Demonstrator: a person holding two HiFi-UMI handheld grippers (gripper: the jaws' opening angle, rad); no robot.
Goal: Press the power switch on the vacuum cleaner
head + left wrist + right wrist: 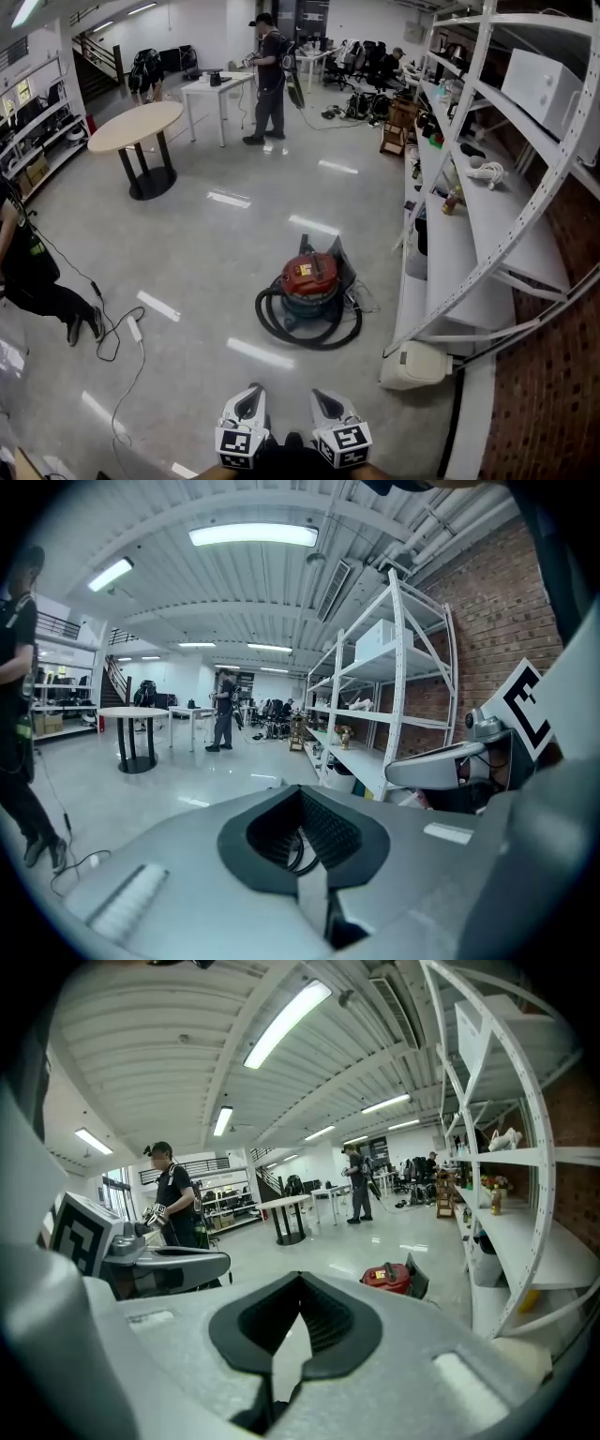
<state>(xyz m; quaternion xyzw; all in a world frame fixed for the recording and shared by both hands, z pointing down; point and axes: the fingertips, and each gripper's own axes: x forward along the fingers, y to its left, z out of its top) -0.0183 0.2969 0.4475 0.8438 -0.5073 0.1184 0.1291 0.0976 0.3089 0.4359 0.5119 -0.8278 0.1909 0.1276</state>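
Head view | vacuum cleaner (310,281) by shelf (450,272) | floor (216,244) open | L+R jaws shut

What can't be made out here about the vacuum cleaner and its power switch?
Power switch: too small to pick out on the vacuum cleaner in the head view; its red top shows only a label patch.
Right gripper view: vacuum cleaner far off, its base cut off by the right gripper.
Left gripper view: vacuum cleaner not seen; the left gripper fills the lower picture.
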